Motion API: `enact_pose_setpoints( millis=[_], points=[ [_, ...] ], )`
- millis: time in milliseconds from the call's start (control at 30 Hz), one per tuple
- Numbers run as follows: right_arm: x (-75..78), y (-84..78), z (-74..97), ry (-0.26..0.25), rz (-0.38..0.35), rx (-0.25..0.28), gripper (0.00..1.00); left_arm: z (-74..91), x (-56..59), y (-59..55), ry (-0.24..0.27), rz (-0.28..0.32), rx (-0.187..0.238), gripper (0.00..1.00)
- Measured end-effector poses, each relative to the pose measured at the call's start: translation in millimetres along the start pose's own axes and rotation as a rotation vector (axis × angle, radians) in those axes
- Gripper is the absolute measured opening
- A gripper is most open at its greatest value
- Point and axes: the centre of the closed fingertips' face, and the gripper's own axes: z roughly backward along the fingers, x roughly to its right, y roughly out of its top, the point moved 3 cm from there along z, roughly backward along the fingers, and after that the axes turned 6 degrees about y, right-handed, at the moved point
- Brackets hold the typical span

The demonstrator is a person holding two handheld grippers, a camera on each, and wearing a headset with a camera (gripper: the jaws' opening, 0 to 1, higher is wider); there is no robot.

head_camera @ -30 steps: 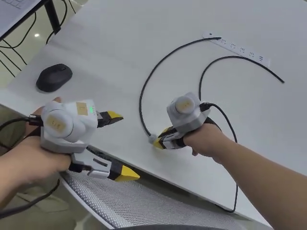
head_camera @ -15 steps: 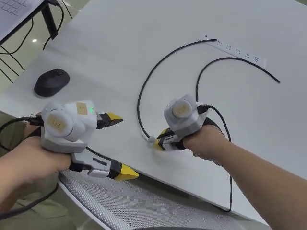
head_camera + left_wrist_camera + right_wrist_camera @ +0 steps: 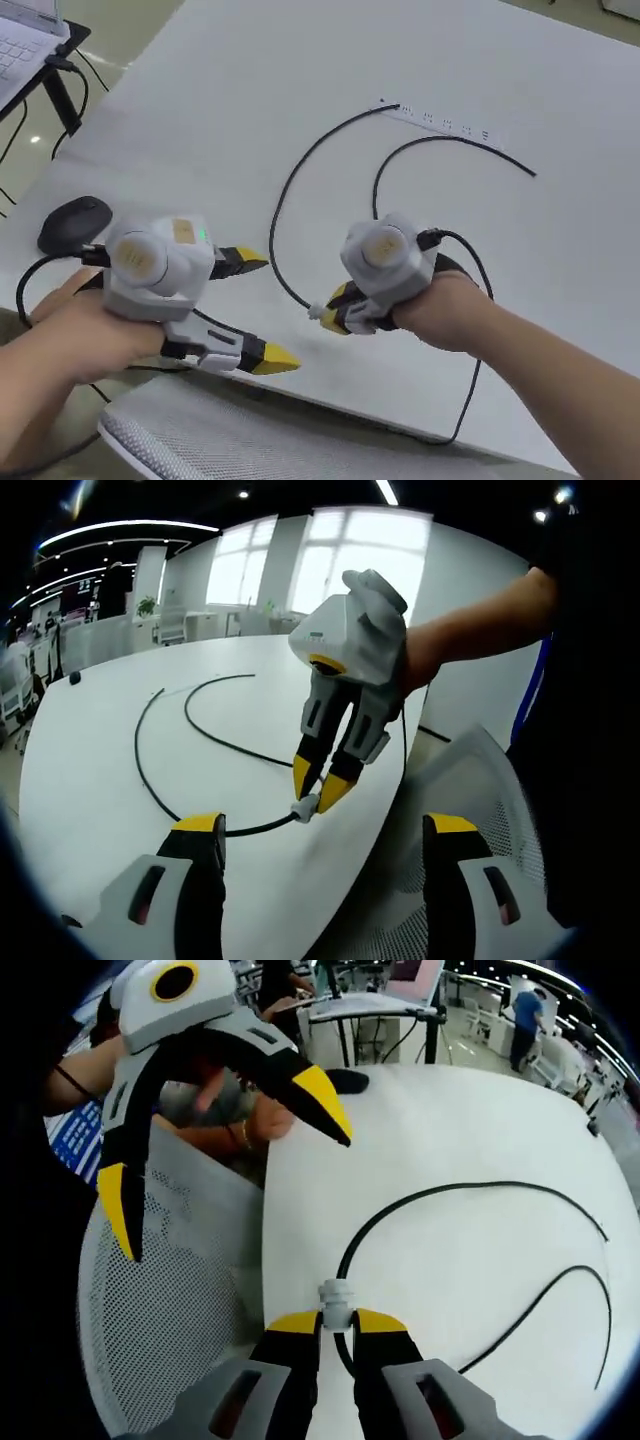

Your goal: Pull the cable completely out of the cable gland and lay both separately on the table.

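**Right gripper.** In the head view the right gripper (image 3: 332, 310) sits at centre frame, low over the white table (image 3: 200, 120). Its yellow-tipped jaws are pressed together on the small white cable gland (image 3: 316, 312). Its own view confirms this: the gland stands at the very tips, and the black cable (image 3: 274, 230) runs back between the jaws.

**Left gripper.** The left gripper (image 3: 262, 308) is at lower left of the head view. Its jaws are spread wide and hold nothing.

**Governing relation.** The gland lies just to the right of the left gripper's open jaws in the head view. In the left gripper view it lies straight ahead, a little beyond the tips and between them. At the gland the cable's long axis points to frame left, toward the open claw. From there the cable bends up the frame in a long arc toward the power strip (image 3: 440, 122) at upper centre. In my judgement the left gripper is the nearer tool to that free run and would have to close on it just beside the gland.

**Task status.** The cable is not yet out of the gland, and neither is laid down apart.

**Markings.** No brand or legible writing was found. The left gripper carries a tan patch and a green light. A mouse (image 3: 75, 222) lies at the left edge.
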Motion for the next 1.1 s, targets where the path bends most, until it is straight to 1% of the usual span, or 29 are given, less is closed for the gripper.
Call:
enact_pose_setpoints(
  millis=[167,267,300,433,500,567,600,733,767,800,833,867,900,933,967,1000,1100],
  points=[
    [-6.1,9.8,24.5,-0.011,0.011,0.023,0.06,-8.5,4.2,14.6,-0.031,-0.054,-0.004,0.8],
    [-9.6,15.1,37.8,-0.029,0.036,0.033,0.06,-12.1,5.2,22.0,-0.044,-0.082,-0.003,0.79],
    [-11.6,17.1,43.8,-0.037,0.047,0.035,0.06,-13.8,5.6,25.0,-0.053,-0.094,0.005,0.79],
    [-16.4,21.7,60.1,-0.06,0.104,0.025,0.06,-18.4,5.9,30.1,-0.064,-0.119,0.004,0.77],
    [-20.1,24.3,68.3,-0.068,0.116,0.025,0.06,-20.3,5.8,33.2,-0.069,-0.109,0.004,0.77],
    [-23.7,27.1,76.6,-0.071,0.137,0.026,0.06,-19.7,10.9,43.7,-0.086,-0.094,0.053,0.76],
    [-25.8,29.1,81.4,-0.075,0.15,0.027,0.06,-19.4,12.2,45.8,-0.094,-0.086,0.059,0.74],
    [-31.3,33.0,93.3,-0.083,0.182,0.027,0.06,-21.1,13.6,48.8,-0.101,-0.103,0.064,0.7],
    [-33.6,34.5,97.2,-0.081,0.193,0.026,0.06,-21.1,14.9,50.8,-0.111,-0.103,0.075,0.69],
    [-35.1,35.3,99.8,-0.081,0.199,0.025,0.06,-21.3,17.0,53.9,-0.124,-0.09,0.091,0.68],
    [-37.1,36.7,103.7,-0.082,0.209,0.022,0.06,-21.3,18.3,55.4,-0.131,-0.088,0.097,0.67],
    [-38.3,37.1,106.4,-0.081,0.214,0.021,0.06,-21.2,20.0,58.4,-0.141,-0.083,0.113,0.65],
    [-40.4,37.5,109.6,-0.075,0.221,0.02,0.06,-20.9,22.8,63.1,-0.154,-0.075,0.139,0.62],
    [-41.0,37.3,111.5,-0.073,0.224,0.02,0.06,-20.6,23.5,64.5,-0.161,-0.074,0.144,0.59],
    [-41.6,36.5,113.8,-0.071,0.226,0.019,0.06,-20.4,25.7,67.0,-0.173,-0.076,0.157,0.55],
    [-42.1,35.5,115.1,-0.069,0.229,0.018,0.06,-20.4,26.4,67.2,-0.176,-0.082,0.158,0.52],
    [-43.1,31.0,119.4,-0.065,0.24,0.004,0.06,-20.7,33.6,68.8,-0.206,-0.125,0.172,0.45]
  ],
)
